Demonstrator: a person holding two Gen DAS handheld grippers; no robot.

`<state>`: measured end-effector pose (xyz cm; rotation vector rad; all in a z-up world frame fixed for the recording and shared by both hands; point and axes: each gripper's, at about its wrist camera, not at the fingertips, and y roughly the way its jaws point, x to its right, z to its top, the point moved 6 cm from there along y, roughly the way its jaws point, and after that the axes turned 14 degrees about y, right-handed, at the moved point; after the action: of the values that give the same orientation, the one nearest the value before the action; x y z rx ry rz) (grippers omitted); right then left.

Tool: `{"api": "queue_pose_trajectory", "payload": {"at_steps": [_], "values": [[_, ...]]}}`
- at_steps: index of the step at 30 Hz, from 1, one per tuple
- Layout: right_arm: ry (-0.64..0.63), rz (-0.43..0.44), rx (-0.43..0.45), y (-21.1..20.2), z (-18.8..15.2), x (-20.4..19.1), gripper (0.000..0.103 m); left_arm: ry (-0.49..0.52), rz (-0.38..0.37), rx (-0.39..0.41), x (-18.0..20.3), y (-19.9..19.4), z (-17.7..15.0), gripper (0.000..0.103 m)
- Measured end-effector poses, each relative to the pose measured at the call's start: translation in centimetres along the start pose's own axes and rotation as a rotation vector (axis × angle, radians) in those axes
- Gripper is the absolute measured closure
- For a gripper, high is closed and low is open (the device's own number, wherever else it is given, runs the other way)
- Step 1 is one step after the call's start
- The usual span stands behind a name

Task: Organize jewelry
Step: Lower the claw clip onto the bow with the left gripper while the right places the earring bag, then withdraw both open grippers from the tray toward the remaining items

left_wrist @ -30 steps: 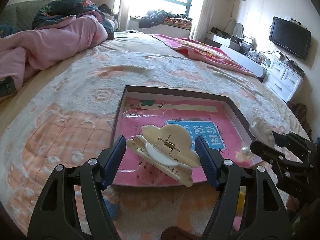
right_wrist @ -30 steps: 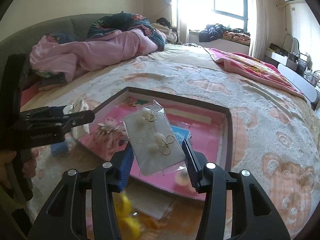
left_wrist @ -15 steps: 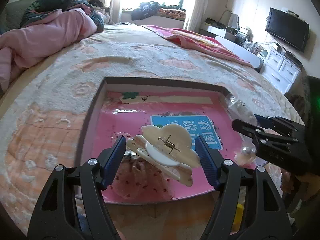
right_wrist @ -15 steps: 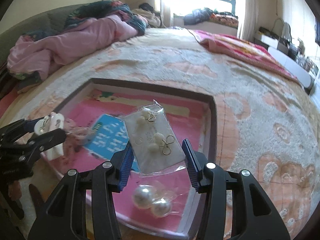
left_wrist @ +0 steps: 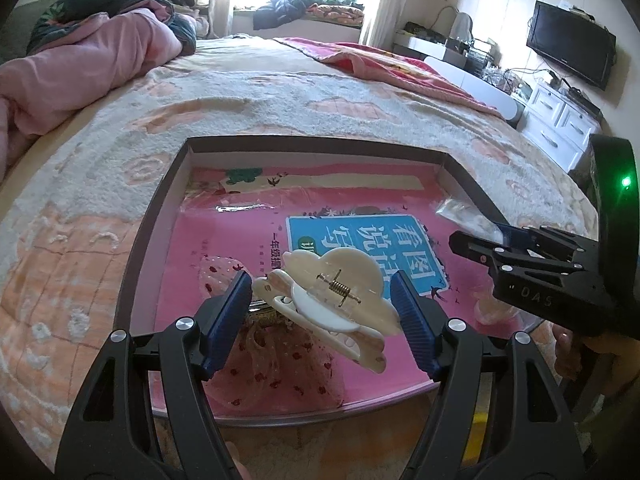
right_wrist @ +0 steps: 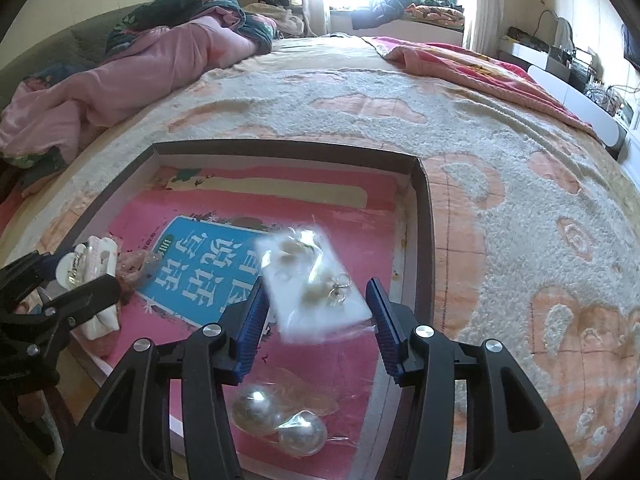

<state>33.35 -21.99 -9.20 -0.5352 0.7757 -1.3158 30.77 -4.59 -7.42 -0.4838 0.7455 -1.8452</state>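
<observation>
- Moved since the earlier view: both grippers carried forward and lower over the tray (left_wrist: 176, 216), now above its pink lining instead of its near edge; earring packet (right_wrist: 316, 284) no longer square between the right pads, blurred and tilting away.
- Hair clip (left_wrist: 332, 300): light, rigid cream plastic with a bare metal spring on top. Smooth and likely slippery; teeth and hinge probably brittle under a hard squeeze. Best taken across the broad shell, clear of the spring.
- Left gripper (left_wrist: 320, 320): jaws spread fairly wide, pinching the hair clip across its width between the blue pads (left_wrist: 228, 320). Clip held in the air above a dotted pink fabric piece (left_wrist: 276, 364) lying in the tray.
- Earring packet: thin clear plastic sleeve with a white card and pearl earrings inside. Very light, floppy, slick; prone to sliding out sideways. Best pinched on the stiff card, not the loose film.
- Right gripper (right_wrist: 316, 320): jaws opening at this moment, packet between them; pad contact appears lost, so judged a release over the right side of the tray.
- Two large pearl balls (right_wrist: 280, 420) already in the tray, just below the right gripper.
- Risk: clip snagging the fabric when released.
</observation>
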Motion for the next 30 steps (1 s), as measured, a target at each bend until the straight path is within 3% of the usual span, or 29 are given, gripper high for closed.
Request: {"api": "queue_pose_trajectory", "payload": {"at_steps": [8, 18, 23, 30], "values": [[0.047, 0.028, 0.047, -1.9, -0.1, 0.6, 0.037, 0.000, 0.006, 0.002, 0.0, -0.2, 0.0, 0.039], [0.048, 0.027, 0.154, -6.6, -0.6, 1.1, 0.020, -0.025, 0.046, 0.029, -0.5, -2.5, -0.5, 0.017], [0.041, 0.024, 0.180, -8.6, -1.2, 1.3, 0.019, -0.053, 0.061, 0.042, -0.8, -4.4, -1.1, 0.012], [0.034, 0.029, 0.215, -11.2, -1.9, 1.0, 0.017, -0.062, 0.096, 0.079, -1.0, -7.3, -1.3, 0.012]]}}
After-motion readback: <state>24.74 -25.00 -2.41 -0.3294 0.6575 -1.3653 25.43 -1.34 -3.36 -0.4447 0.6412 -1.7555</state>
